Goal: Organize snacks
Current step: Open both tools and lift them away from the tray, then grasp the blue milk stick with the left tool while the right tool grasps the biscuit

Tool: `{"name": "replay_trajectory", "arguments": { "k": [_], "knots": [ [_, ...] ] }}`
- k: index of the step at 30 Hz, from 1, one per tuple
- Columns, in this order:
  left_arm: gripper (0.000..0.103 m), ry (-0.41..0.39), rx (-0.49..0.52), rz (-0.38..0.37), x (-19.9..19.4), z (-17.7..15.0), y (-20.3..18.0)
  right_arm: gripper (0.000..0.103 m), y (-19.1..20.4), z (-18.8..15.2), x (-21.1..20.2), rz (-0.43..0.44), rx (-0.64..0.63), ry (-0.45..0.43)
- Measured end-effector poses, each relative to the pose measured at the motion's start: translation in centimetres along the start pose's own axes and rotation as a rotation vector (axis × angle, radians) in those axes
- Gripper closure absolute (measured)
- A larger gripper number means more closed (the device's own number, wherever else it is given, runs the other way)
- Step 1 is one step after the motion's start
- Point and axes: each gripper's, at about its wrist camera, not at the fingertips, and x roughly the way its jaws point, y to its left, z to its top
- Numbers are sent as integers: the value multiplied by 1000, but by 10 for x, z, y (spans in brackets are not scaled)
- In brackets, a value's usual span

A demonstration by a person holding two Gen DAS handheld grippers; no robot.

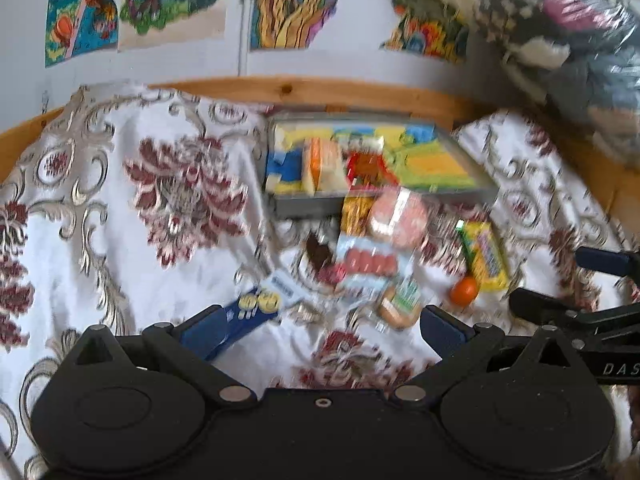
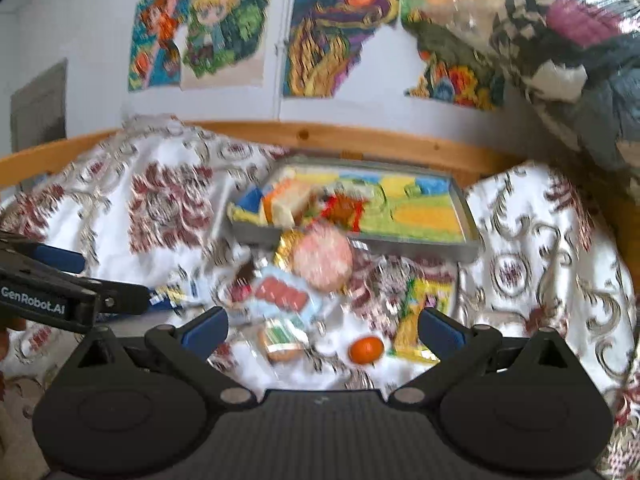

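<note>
On a floral bedspread (image 2: 540,240), both the left gripper (image 1: 320,326) and right gripper (image 2: 322,326) gape empty over loose snacks (image 2: 288,300) and an orange (image 2: 366,350), while beyond, the tray (image 2: 466,216) holds only a few packets, so most sorting remains.

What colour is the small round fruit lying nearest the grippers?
Orange: the small round fruit shows best in the right wrist view, on the patterned cloth.

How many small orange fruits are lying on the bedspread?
1. The orange fruit lies on the bedspread beside the yellow packet, nearer the camera than the tray. Others may be hidden under the packets.
</note>
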Motion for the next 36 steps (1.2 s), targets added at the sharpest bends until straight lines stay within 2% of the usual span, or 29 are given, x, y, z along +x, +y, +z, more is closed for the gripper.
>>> {"name": "replay_trajectory", "arguments": {
  "k": [10, 13, 20, 24, 29, 33, 36],
  "knots": [
    [1, 138, 46, 54, 27, -5, 2, 0, -3, -13, 24, -4, 14, 100],
    [1, 178, 60, 38, 34, 3, 7, 0, -4, -11, 34, 1, 18, 111],
    [1, 213, 144, 29, 58, 21, 23, 0, 2, -7, 62, -6, -24, 133],
    [1, 237, 118, 19, 73, 25, 40, 0, 11, -8, 76, -11, -100, 138],
    [1, 240, 122, 34, 91, 26, 52, 0, 17, -8, 100, 30, -150, 161],
    [1, 235, 159, 50, 106, 30, 54, 0, 20, -7, 123, 83, -182, 215],
    [1, 230, 182, 70, 116, 32, 55, 0, 24, -5, 135, 87, -217, 215]
  ]
}}
